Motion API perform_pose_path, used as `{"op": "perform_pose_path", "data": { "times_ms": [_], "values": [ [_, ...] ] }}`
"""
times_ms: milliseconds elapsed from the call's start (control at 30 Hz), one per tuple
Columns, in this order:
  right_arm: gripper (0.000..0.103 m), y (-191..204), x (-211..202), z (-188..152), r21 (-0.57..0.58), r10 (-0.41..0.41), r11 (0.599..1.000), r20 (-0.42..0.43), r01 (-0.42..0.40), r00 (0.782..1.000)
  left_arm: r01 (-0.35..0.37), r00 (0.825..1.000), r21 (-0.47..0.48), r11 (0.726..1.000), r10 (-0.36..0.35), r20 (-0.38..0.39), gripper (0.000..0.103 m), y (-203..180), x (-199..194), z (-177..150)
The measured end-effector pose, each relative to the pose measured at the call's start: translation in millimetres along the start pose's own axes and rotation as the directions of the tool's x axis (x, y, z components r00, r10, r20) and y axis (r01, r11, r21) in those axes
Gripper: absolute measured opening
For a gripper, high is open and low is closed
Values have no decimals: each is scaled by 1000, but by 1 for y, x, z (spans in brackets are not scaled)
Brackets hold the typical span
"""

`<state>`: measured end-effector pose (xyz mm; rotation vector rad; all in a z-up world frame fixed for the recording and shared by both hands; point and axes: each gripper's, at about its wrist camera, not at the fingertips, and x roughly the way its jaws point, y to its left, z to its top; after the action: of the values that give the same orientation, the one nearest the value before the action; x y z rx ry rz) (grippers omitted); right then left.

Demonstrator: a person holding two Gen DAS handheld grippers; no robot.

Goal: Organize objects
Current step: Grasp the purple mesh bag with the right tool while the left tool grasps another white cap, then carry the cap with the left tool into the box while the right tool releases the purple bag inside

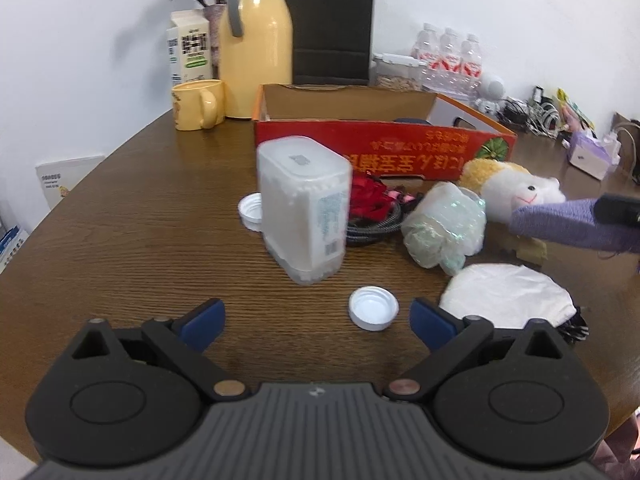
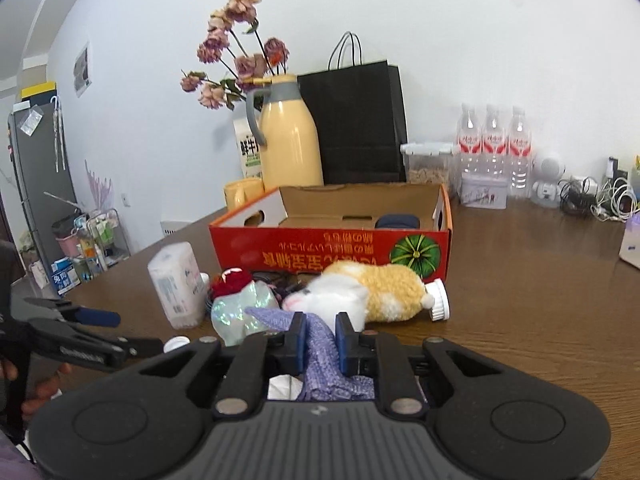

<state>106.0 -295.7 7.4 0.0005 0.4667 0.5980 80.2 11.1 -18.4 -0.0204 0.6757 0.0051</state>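
Observation:
My right gripper point(image 2: 321, 322) is shut on a purple knitted cloth point(image 2: 316, 360), held above the table in front of a yellow and white plush toy point(image 2: 372, 292). The cloth point(image 1: 568, 224) also shows at the right of the left wrist view. My left gripper point(image 1: 316, 314) stands open over bare table with nothing between its fingers. A white cap point(image 1: 373, 307) lies just inside its right finger. Ahead of it stand a clear tub of cotton swabs point(image 1: 304, 216) and a crumpled shiny bag point(image 1: 444, 228). The open red cardboard box point(image 1: 384, 148) sits behind them.
A yellow jug point(image 1: 256, 48), yellow mug point(image 1: 198, 104), milk carton point(image 1: 190, 46) and black paper bag point(image 1: 330, 24) line the back wall. Water bottles point(image 2: 494, 144) and cables point(image 2: 592, 196) stand at the back right. A white pouch point(image 1: 508, 296) lies front right, and a second cap point(image 1: 250, 210) lies behind the tub.

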Motion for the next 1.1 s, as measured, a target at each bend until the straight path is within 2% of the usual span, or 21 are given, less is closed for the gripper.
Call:
{"op": "perform_pose_path", "data": {
  "times_ms": [33,100,233,267,333,367,500,800,1100],
  "values": [
    [14,1,-2,-1,-2,0,1000,2,0,1000,2,1000,10,1000,-2,-4,94,-3,1,-1],
    [14,3,-6,-2,-3,4,1000,2,-4,1000,5,1000,30,1000,-5,-10,81,-7,4,-1],
    [14,12,-12,-5,-8,17,1000,5,-17,1000,9,1000,61,998,-9,-11,74,-15,11,-2],
    [14,13,-13,-5,-9,21,1000,7,-21,1000,9,1000,66,998,-9,-8,68,-16,13,-1],
    [14,17,-16,-5,-12,25,1000,12,-25,1000,19,1000,76,997,-19,-1,49,-18,17,-1],
    [14,17,-18,-5,-12,28,1000,16,-28,999,22,1000,80,997,-22,-3,29,-19,19,-1],
    [14,21,-25,-1,-17,32,999,42,-31,999,43,998,93,995,-46,31,29,-23,12,0],
    [14,32,-32,12,-43,53,998,83,-50,995,33,991,69,997,-41,124,29,-19,-20,14],
    [14,47,-33,35,-82,83,994,144,-72,986,37,971,71,997,-52,233,29,-20,-47,45]
  ]
}}
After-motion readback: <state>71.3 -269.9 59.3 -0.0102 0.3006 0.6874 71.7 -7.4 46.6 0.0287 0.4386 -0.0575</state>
